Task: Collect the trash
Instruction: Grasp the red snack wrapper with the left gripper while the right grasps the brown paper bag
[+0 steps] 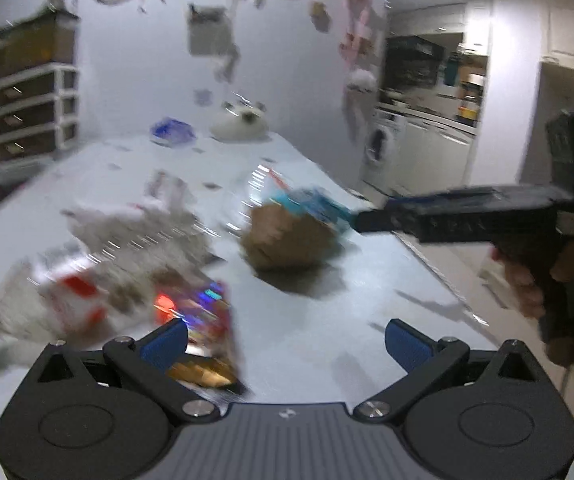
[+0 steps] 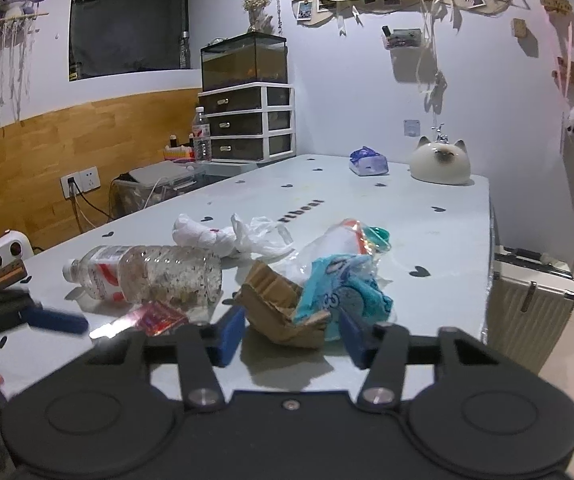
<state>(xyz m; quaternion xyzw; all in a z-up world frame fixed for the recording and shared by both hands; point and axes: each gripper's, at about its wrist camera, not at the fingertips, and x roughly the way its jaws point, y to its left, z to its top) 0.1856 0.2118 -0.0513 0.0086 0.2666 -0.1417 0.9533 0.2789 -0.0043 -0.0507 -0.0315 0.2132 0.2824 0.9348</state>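
Pale blue-white table (image 2: 427,200) scattered with small dark heart motifs. Crushed brown cardboard (image 2: 283,312); teal wrapper (image 2: 343,292) with pale ring print. Clear plastic bottle (image 2: 155,276), red-and-white label, speckled brown inside. Glossy red sachet (image 2: 155,318). White plastic bag (image 2: 231,236). Cream cat-shaped ornament (image 2: 441,162), dark face and ears. Blue tissue pack (image 2: 368,161). Gripper fingers (image 2: 229,334) blue on black arms.

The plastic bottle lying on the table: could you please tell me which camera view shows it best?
The right wrist view: the plastic bottle lies sharp and whole on its side, cap to the left, with debris showing inside. In the left wrist view the same bottle is only a motion-blurred smear of white and red.
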